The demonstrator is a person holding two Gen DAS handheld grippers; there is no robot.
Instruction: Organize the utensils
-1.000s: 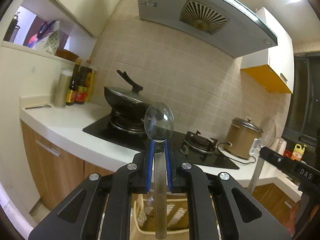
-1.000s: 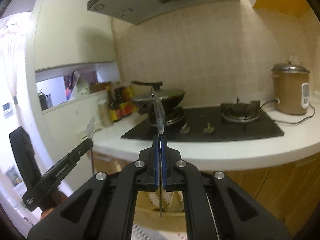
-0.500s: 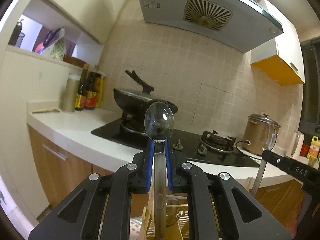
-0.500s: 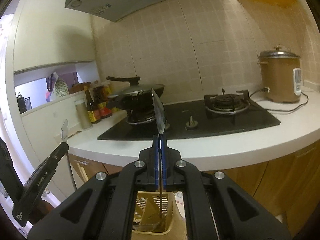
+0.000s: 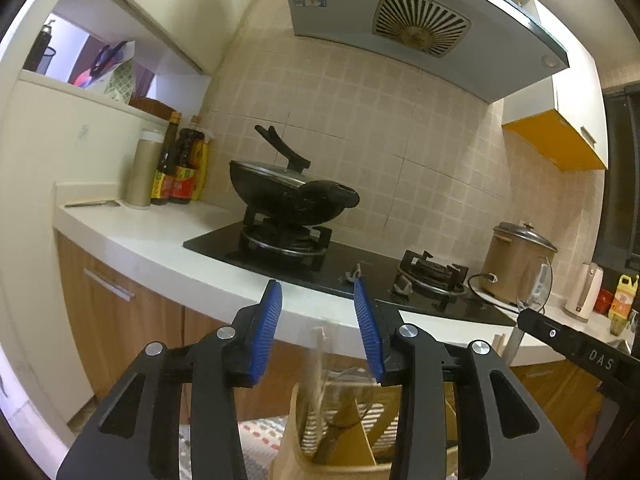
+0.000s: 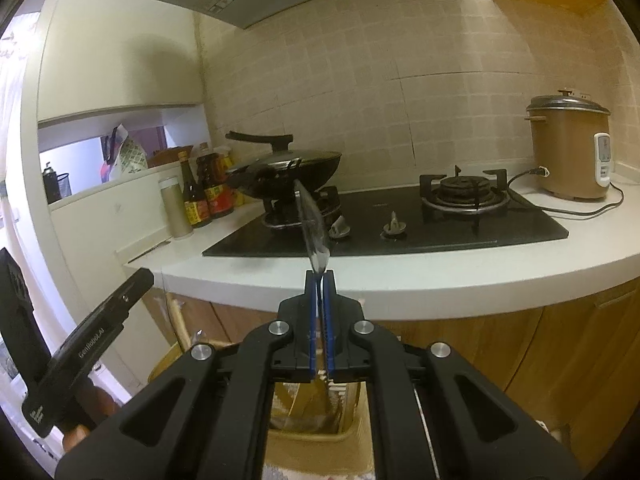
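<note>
My left gripper (image 5: 318, 292) is open and empty, held above a beige utensil holder (image 5: 292, 448). A clear plastic spoon (image 5: 352, 384) sits blurred in the holder just below the blue pads, beside wooden chopsticks (image 5: 316, 364). My right gripper (image 6: 319, 276) is shut on a second clear plastic spoon (image 6: 312, 224), bowl up and seen edge-on, above the same holder (image 6: 344, 436). The right gripper with its spoon also shows at the right of the left wrist view (image 5: 536, 284). The left gripper shows at the left of the right wrist view (image 6: 92, 332).
A white counter (image 5: 168, 240) with wooden cabinets below runs ahead. On it sit a black gas hob (image 5: 360, 268), a lidded wok (image 5: 288, 192), sauce bottles (image 5: 176, 168) and a brown rice cooker (image 6: 568, 148). A range hood (image 5: 420, 20) hangs overhead.
My left gripper opened and let go of its spoon, which dropped into the holder. Both grippers moved lower and nearer the counter. The right gripper still holds its spoon.
</note>
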